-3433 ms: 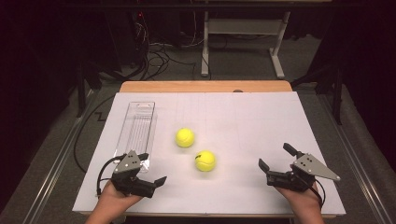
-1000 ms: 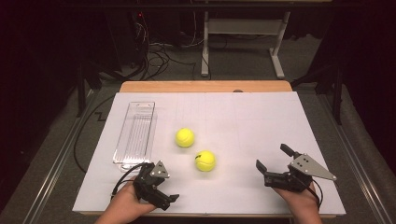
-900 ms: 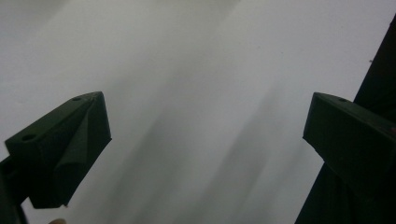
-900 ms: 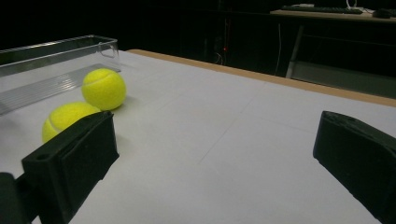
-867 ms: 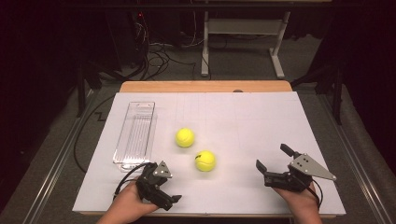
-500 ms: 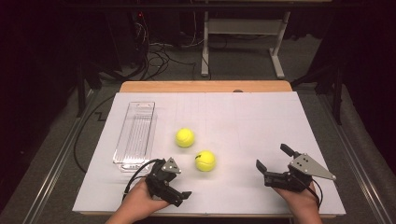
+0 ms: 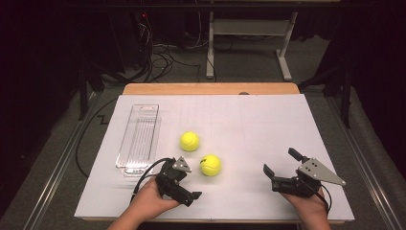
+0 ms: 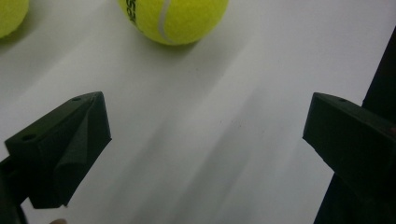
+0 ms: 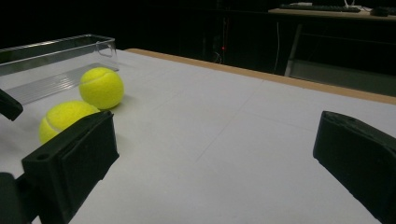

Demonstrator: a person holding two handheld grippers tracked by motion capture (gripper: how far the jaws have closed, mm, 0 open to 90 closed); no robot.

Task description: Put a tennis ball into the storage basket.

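Note:
Two yellow tennis balls lie on the white table: the far ball (image 7: 189,141) and the near ball (image 7: 210,165). My left gripper (image 7: 190,182) is open, just left of and in front of the near ball, empty. Along its jaws, the near ball (image 8: 173,18) sits ahead at the top, beyond the fingertips, and the far ball (image 8: 9,13) peeks in at the top left. My right gripper (image 7: 280,162) is open and empty at the front right, pointing left. Past its open jaws I see the near ball (image 9: 65,119) and the far ball (image 9: 101,87).
A clear plastic tray (image 7: 139,139) lies lengthwise at the table's left, empty as far as I can see; the tray (image 9: 51,60) stands behind the balls. A wooden edge (image 7: 210,89) borders the far side. Cables and a metal stand are on the floor beyond.
My left gripper has travelled right from the table's front left, by the tray's near end, to just beside the near ball. The right gripper and both balls have stayed put.

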